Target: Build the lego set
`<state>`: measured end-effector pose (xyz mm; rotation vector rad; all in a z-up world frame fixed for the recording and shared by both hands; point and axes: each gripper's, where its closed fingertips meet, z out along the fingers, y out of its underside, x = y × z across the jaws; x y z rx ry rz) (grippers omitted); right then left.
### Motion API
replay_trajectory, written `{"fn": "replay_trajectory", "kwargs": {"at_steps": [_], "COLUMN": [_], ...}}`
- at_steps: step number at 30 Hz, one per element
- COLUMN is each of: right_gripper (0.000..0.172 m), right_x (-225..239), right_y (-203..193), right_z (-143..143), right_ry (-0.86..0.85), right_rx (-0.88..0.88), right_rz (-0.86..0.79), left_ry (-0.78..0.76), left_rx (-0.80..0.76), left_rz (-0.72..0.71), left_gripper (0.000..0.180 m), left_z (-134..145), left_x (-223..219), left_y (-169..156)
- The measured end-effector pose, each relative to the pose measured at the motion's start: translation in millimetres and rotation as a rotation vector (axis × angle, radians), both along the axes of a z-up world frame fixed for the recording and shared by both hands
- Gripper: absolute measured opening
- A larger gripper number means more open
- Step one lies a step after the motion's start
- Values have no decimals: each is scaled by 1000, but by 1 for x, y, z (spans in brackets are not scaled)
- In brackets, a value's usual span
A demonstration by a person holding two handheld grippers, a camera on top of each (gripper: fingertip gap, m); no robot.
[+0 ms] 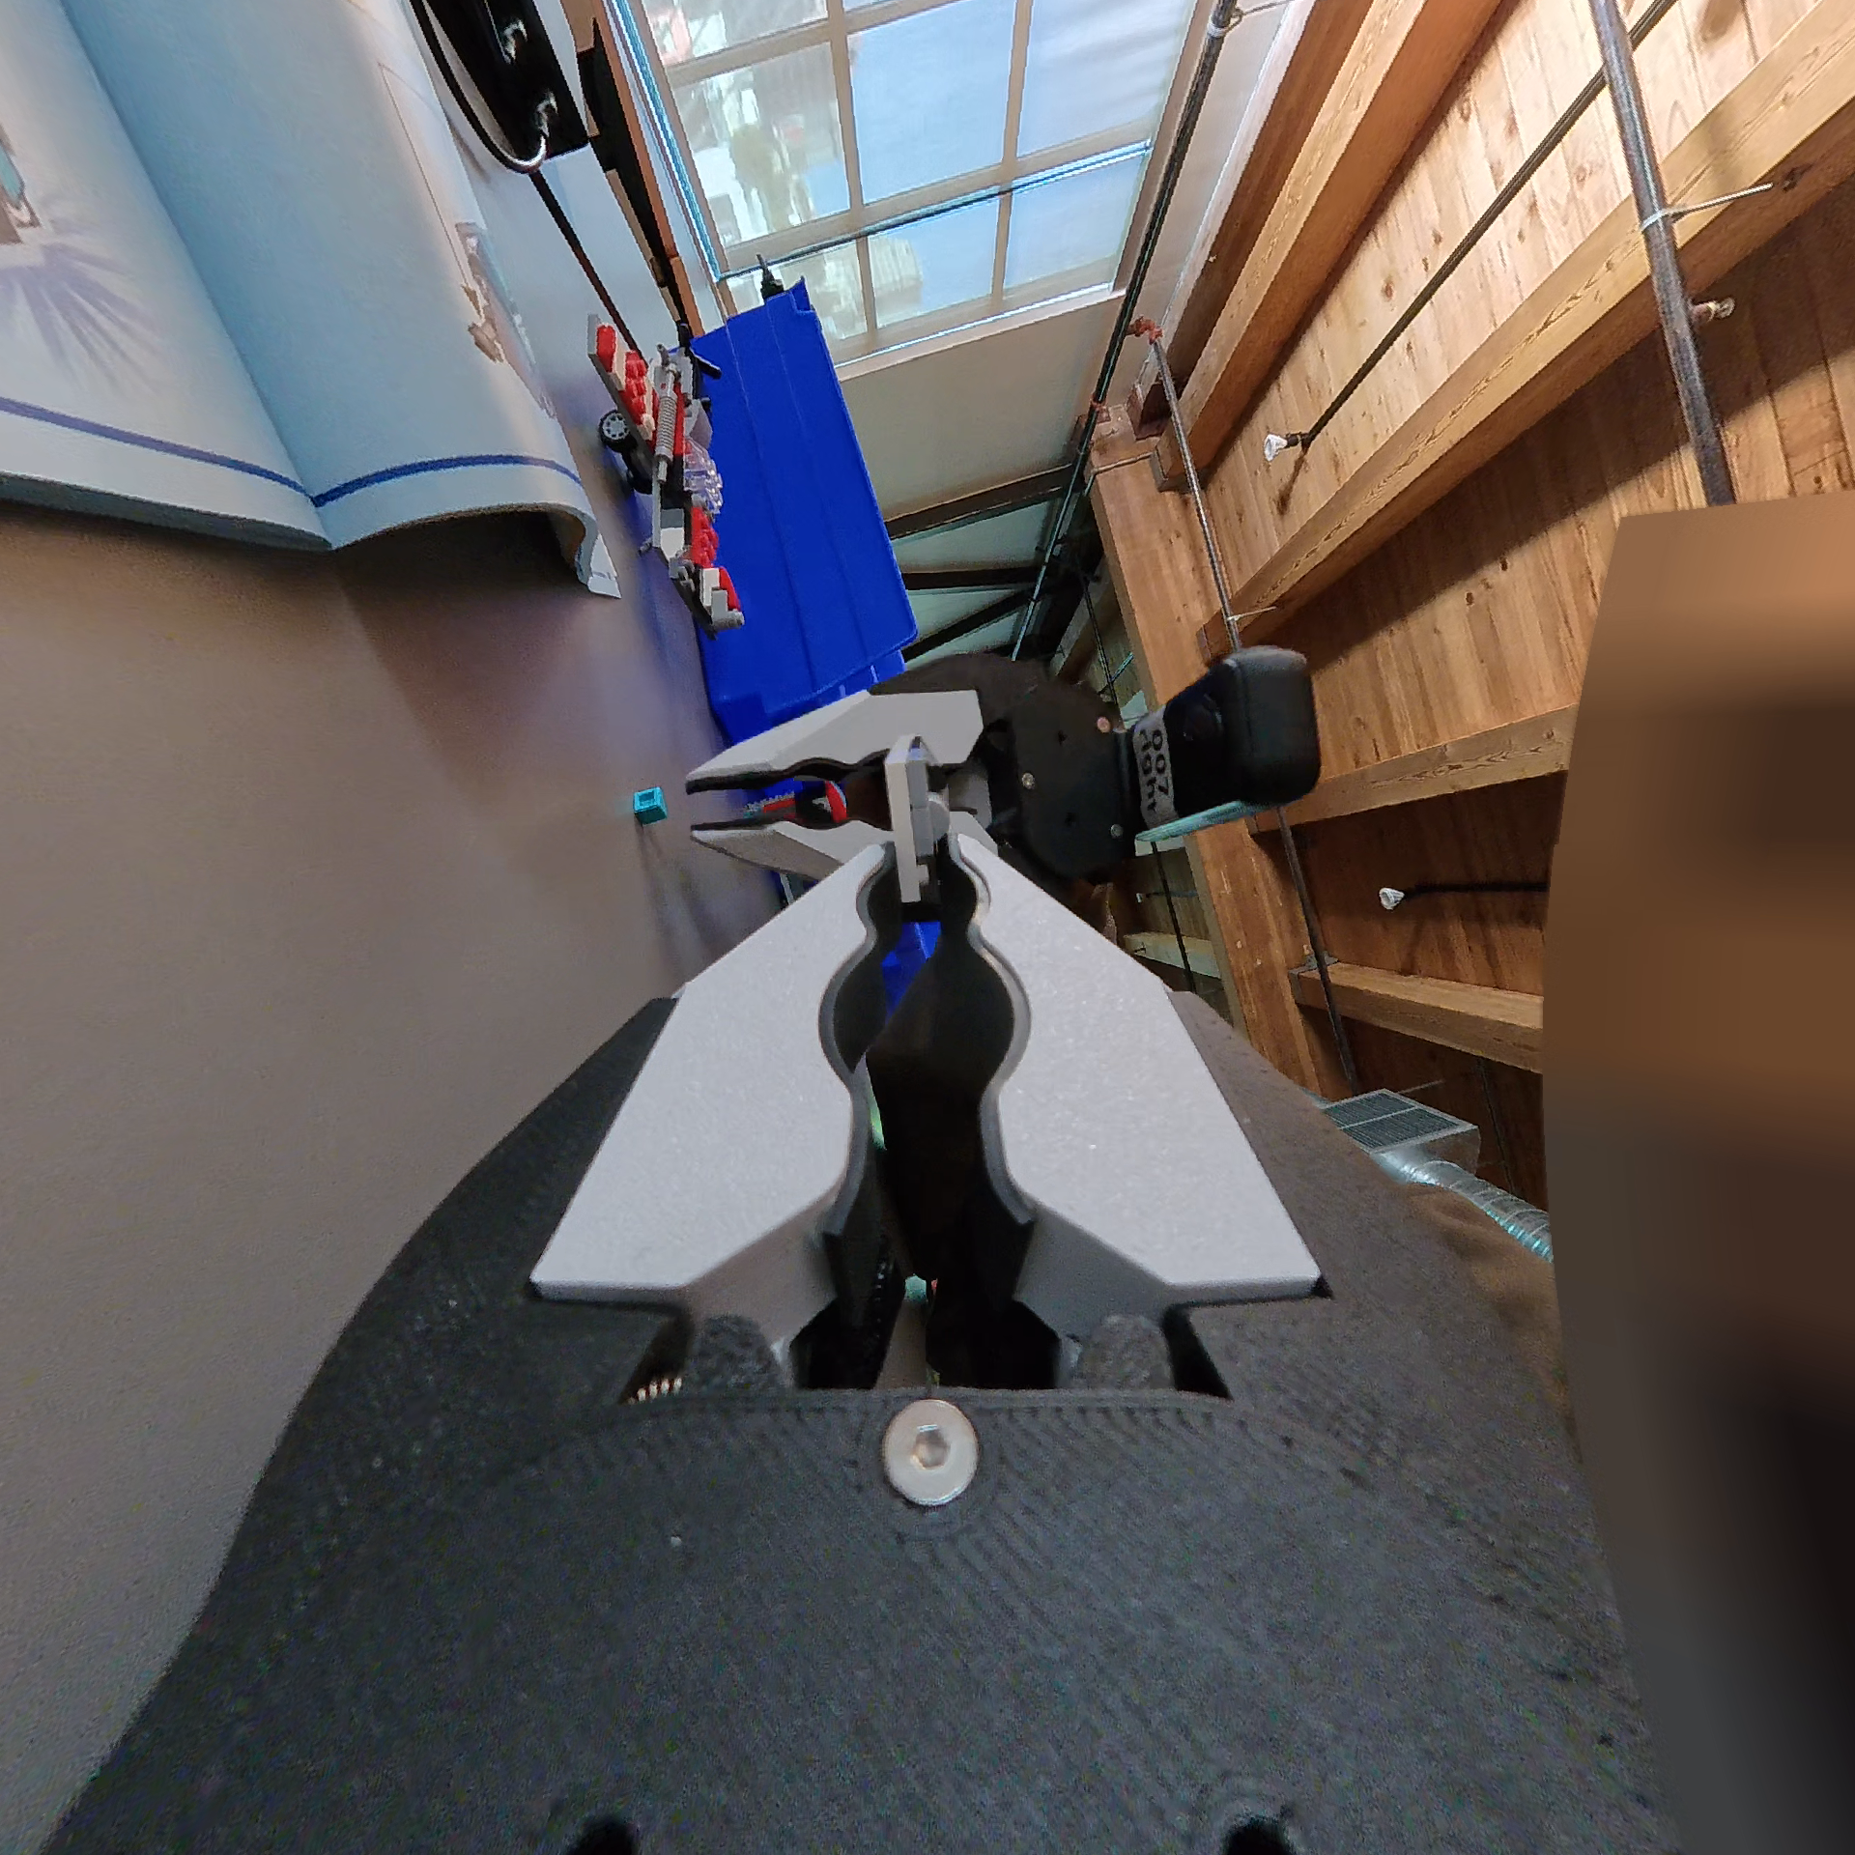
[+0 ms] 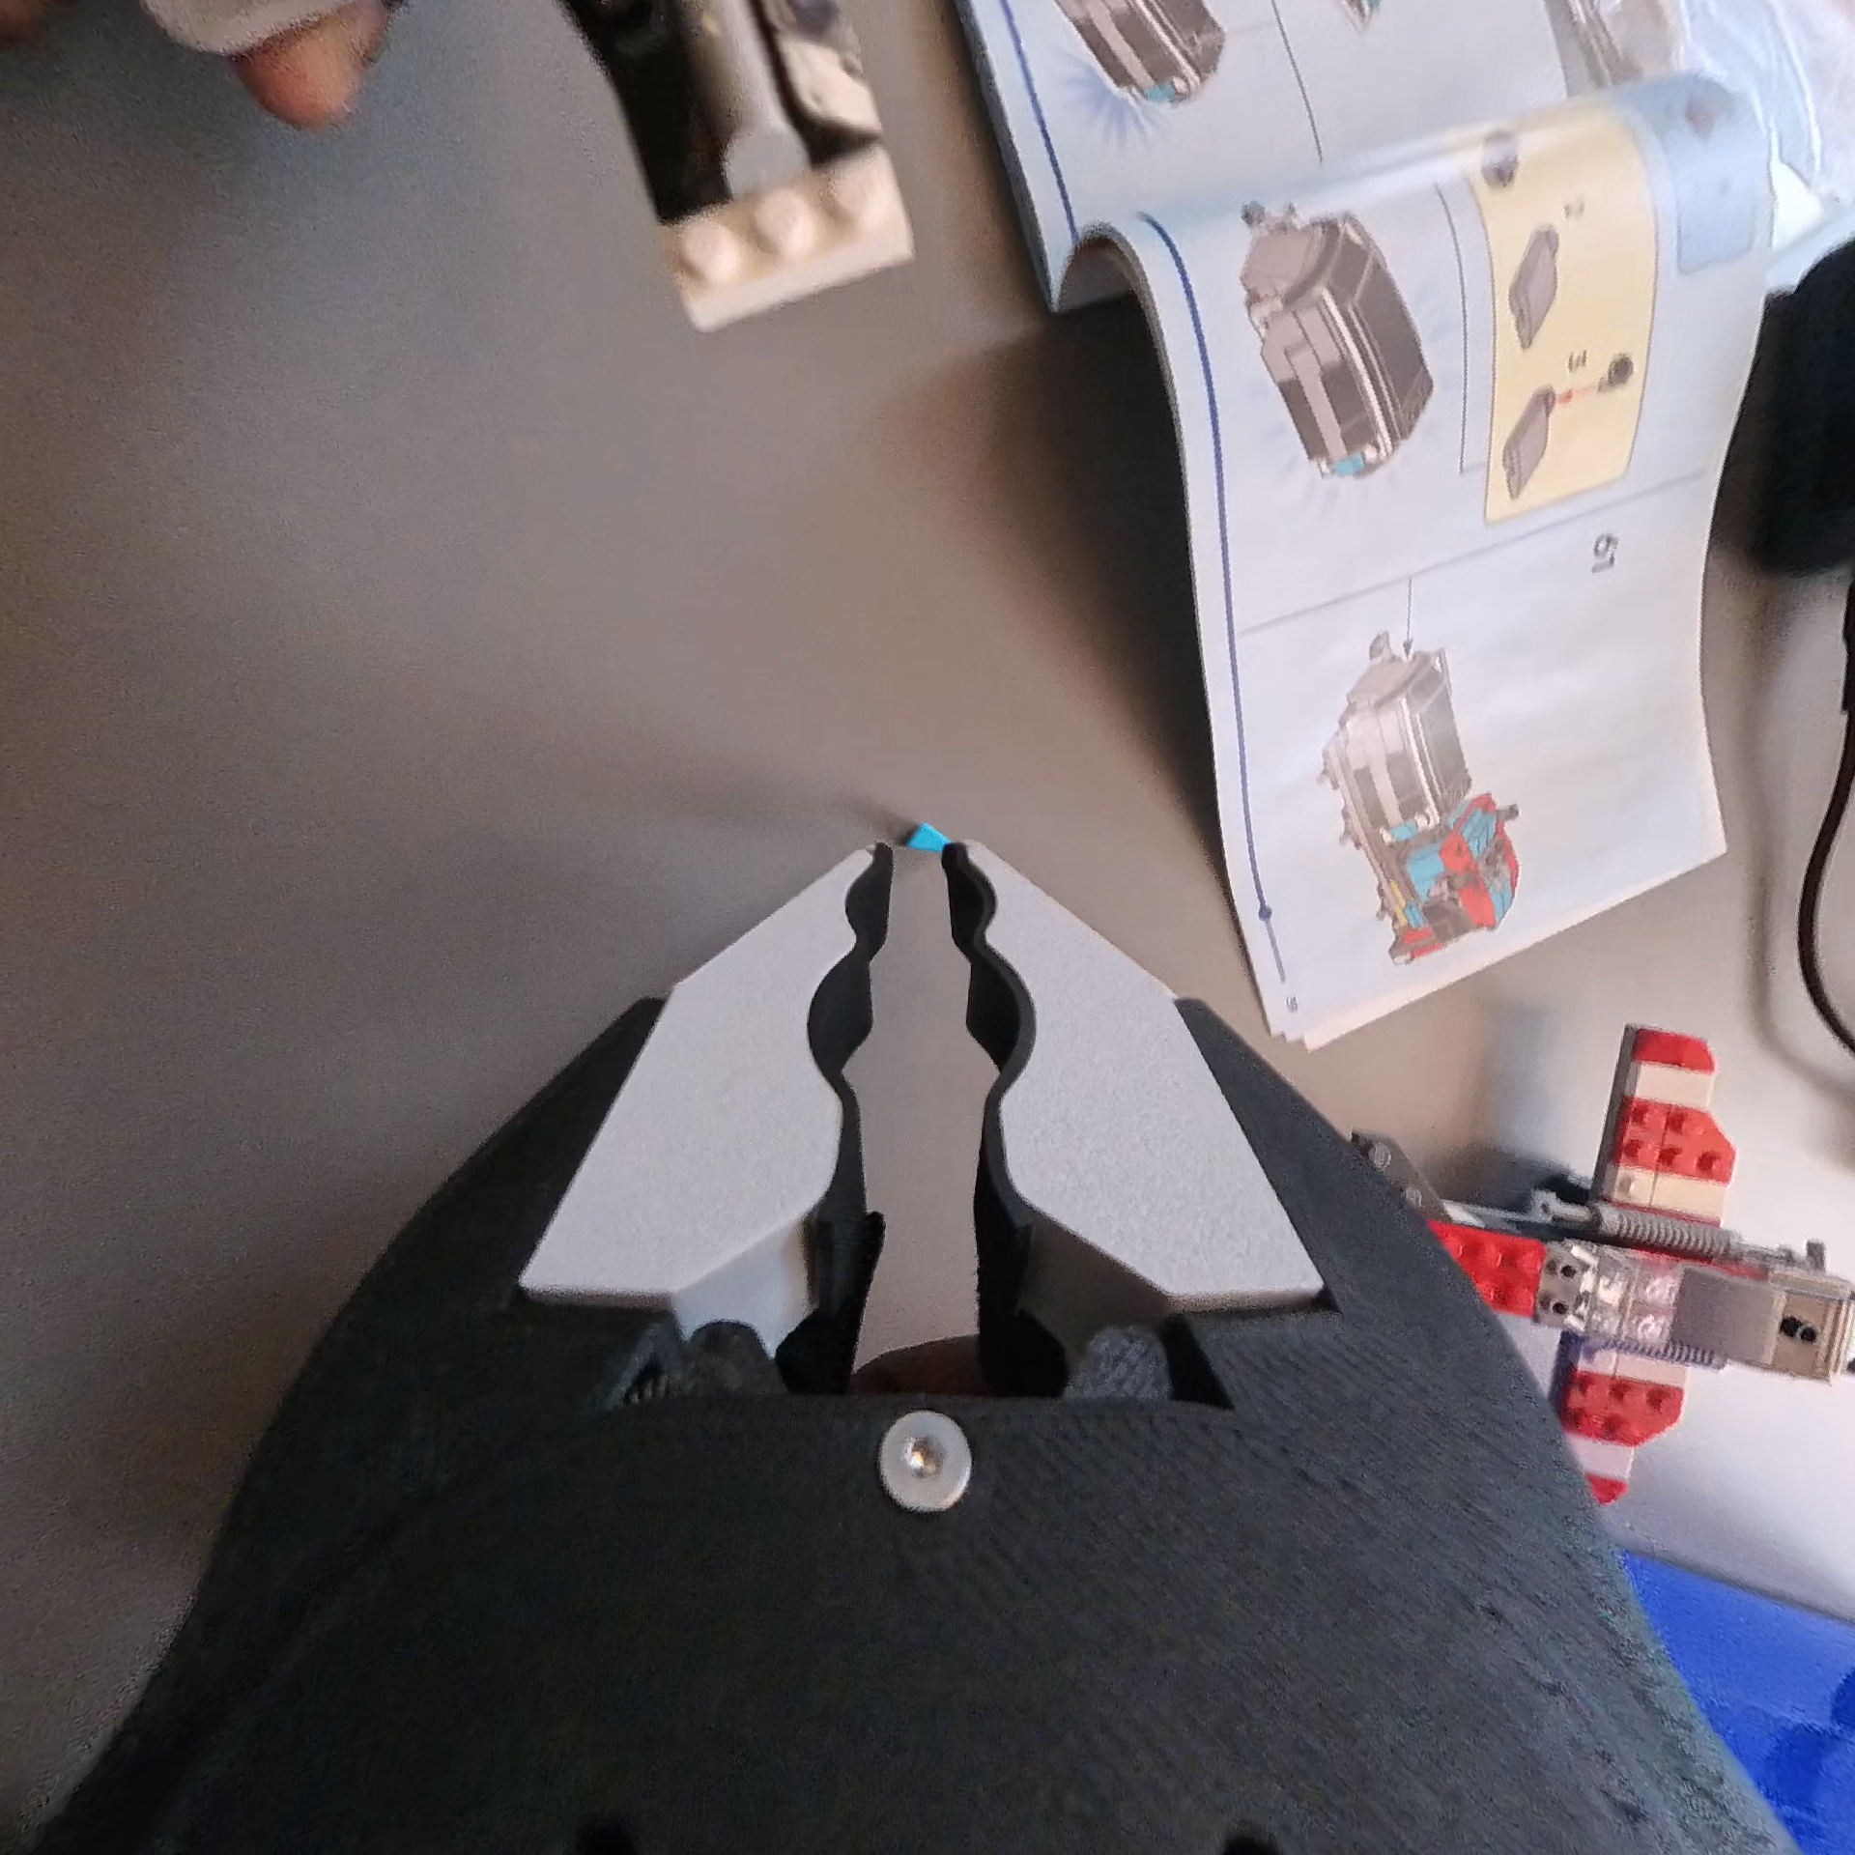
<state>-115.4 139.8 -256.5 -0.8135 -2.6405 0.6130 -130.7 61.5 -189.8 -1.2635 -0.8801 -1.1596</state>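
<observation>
My left gripper [image 1: 918, 871] is shut on a small grey brick assembly [image 1: 911, 803] that sticks up from its fingertips, above the brown table [image 1: 301, 903]. The assembly also shows at the top of the right wrist view [image 2: 773, 181], with a tan studded plate at its end. My right gripper [image 2: 915, 853] is low over the table with its fingers apart and nothing between them. A small teal brick [image 2: 925, 836] lies on the table just beyond its tips. In the left wrist view the right gripper [image 1: 698, 803] stands a short way from the teal brick [image 1: 649, 806], not touching it.
An open instruction booklet [image 2: 1405, 502] lies right of the teal brick. A red, white and grey brick model [image 2: 1656, 1285] and a blue bin [image 1: 803, 502] are near the right gripper. A black cable [image 2: 1817, 903] runs at the right edge. A person's hand [image 2: 291, 70] shows top left. My right fingertips sit around 11 cm from my left ones.
</observation>
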Motion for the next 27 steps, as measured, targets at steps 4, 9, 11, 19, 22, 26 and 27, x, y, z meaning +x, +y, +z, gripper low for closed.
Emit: {"fn": "replay_trajectory", "kwargs": {"at_steps": [4,9,11,19,22,26,27], "right_gripper": [14,15,15,16,16,18,18], "right_x": [2,0,-1,-4,-4,-4,-5], "right_y": [-8,-5,-5,-4,-3,5,9], "right_z": [0,-5,-7,-11,-8,-2,-1], "right_ry": [7,-12,-17,-28,-17,-8,-5], "right_rx": [-9,2,4,-2,-4,-6,2], "right_rz": [65,73,77,77,79,60,50], "left_ry": [0,2,4,9,10,11,11], "left_rx": [0,0,-1,-1,0,0,0], "left_rz": [1,4,8,16,16,15,15], "left_gripper": [7,7,7,7,7,7,7], "left_z": [0,0,0,0,1,1,1], "left_x": [-1,-2,-3,-6,-6,-6,-5], "left_y": [0,0,-1,-1,-1,-1,-1]}}
